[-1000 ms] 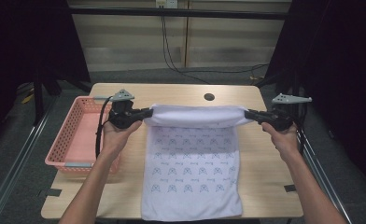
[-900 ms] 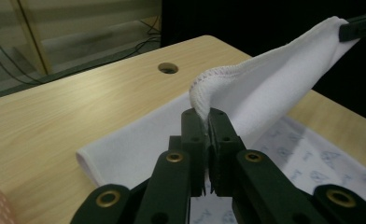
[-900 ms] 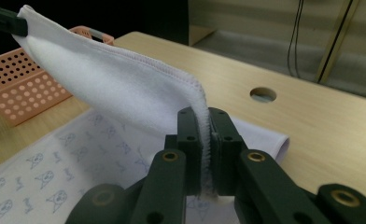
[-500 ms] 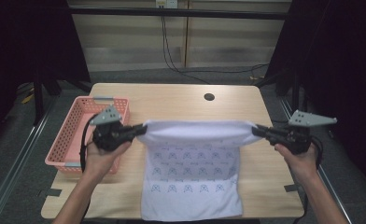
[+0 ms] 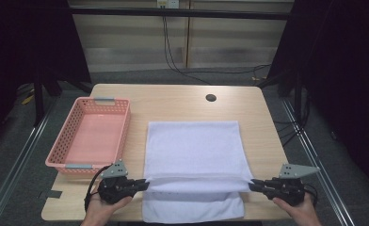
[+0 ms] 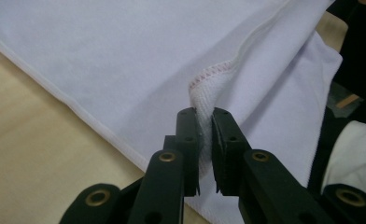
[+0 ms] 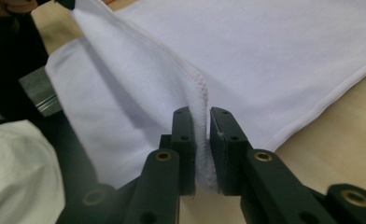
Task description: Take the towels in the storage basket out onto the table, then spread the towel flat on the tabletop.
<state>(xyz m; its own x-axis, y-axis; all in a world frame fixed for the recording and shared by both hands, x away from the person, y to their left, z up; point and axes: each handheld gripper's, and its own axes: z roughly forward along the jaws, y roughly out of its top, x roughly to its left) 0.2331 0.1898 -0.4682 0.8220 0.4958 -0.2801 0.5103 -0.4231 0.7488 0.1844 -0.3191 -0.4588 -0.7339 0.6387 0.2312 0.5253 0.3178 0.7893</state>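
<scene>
The left tongs [image 5: 144, 183] have a corner of the white cloth [image 5: 194, 150] between their jaws; in the left gripper view [image 6: 205, 140] the jaws have just been easing apart, yet the stitched hem still sits pinched between the pads. The right tongs [image 5: 252, 185] match them, their jaws also just loosening, with the folded edge of the cloth [image 7: 200, 135] caught between them. Both sets lie low at the near edge of the bench [image 5: 173, 96], well apart, the cloth's folded-over edge stretched between them.

A pink basket [image 5: 121, 120] stands just beside the cloth on the left, nothing lying in it, and a dark round hole [image 5: 211, 98] sits in the far part of the bench. Nothing blocks either pair.

The cloth lies flat in the middle, doubled over, plain white with a stitched hem, its lower layer hanging slightly over the near edge.
</scene>
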